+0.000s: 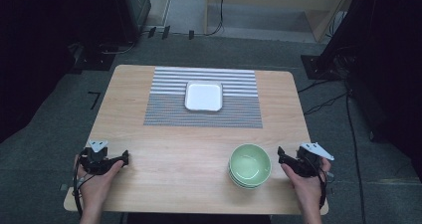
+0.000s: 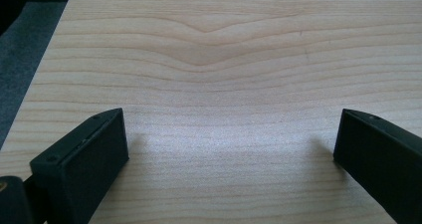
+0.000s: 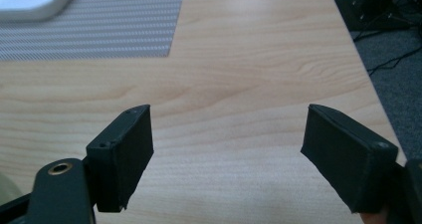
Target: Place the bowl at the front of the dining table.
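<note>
Both claws at near edge of tabletop (image 1: 199,149), resting apart, likely start pose. Left claw (image 1: 124,159) released, jaws wide, nothing between them but bare wood. Right claw (image 1: 281,157) also released, jaws spread, empty; sits just beside stack of green bowls (image 1: 250,165), so probably first to reach. Top bowl empty. White square tray (image 1: 203,95) empty, centred on striped mat (image 1: 203,104) at far side, well apart from bowls; likely destination.
</note>
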